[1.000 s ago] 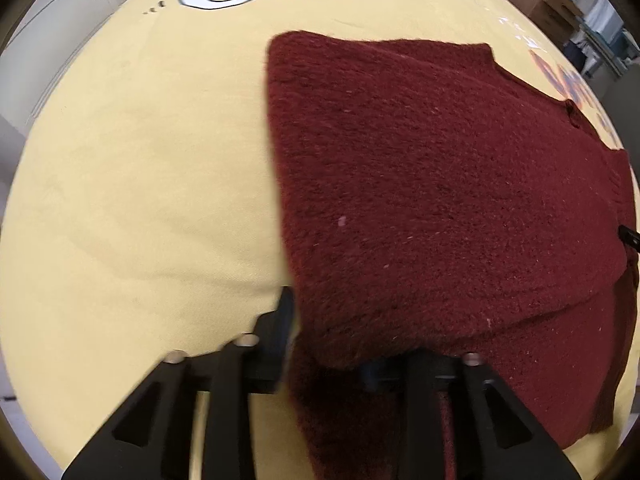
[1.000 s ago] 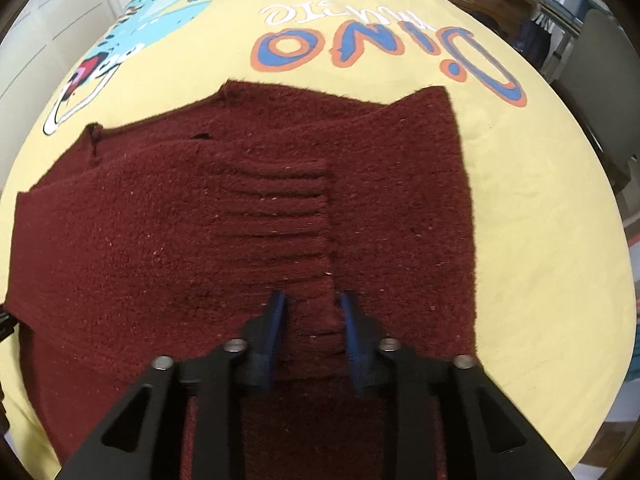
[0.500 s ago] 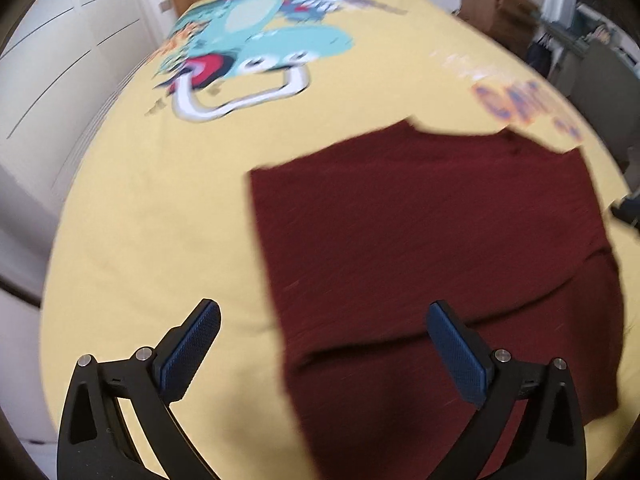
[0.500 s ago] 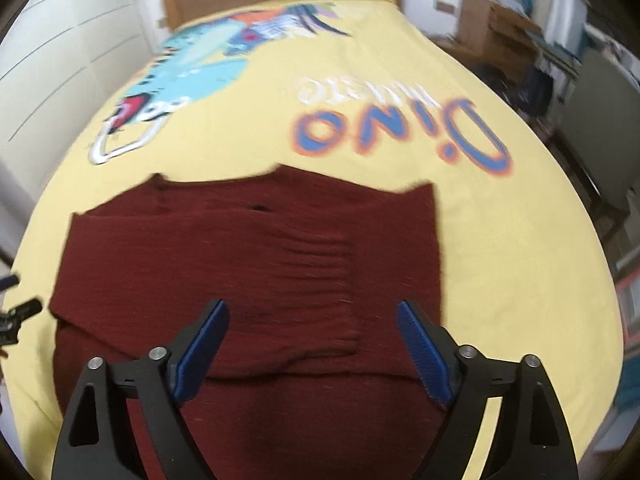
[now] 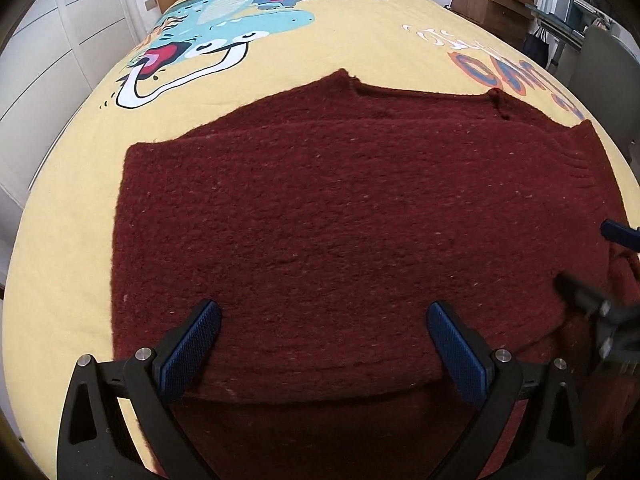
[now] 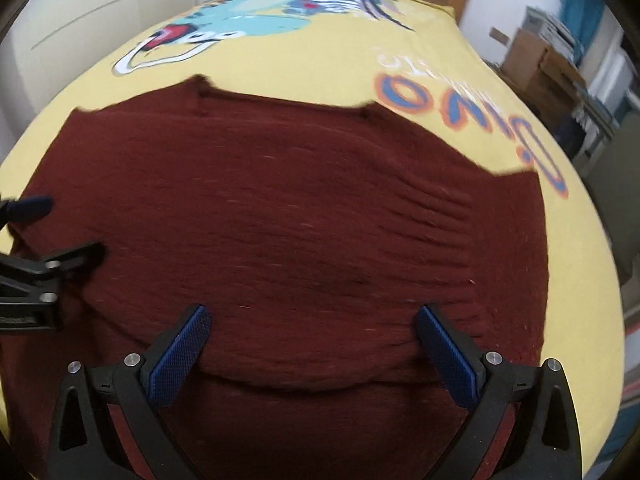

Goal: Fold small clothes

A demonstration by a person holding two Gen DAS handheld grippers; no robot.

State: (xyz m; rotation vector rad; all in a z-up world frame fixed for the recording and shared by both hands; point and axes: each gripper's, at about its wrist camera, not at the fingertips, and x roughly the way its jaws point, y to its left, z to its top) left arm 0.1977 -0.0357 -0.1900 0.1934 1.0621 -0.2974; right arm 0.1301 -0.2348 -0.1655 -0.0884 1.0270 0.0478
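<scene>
Both grippers wide, empty above folded maroon sweater [image 5: 340,220]; yellow bedspread [image 5: 72,208] around.

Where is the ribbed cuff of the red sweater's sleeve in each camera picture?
Left wrist view: the ribbed cuff sits far right, near the sweater's upper right edge.
Right wrist view: the ribbed cuff lies right of centre, folded over the sweater's body.
Shared landmark: the blue and orange lettering on the yellow bedspread, just beyond the cuff in both.
</scene>
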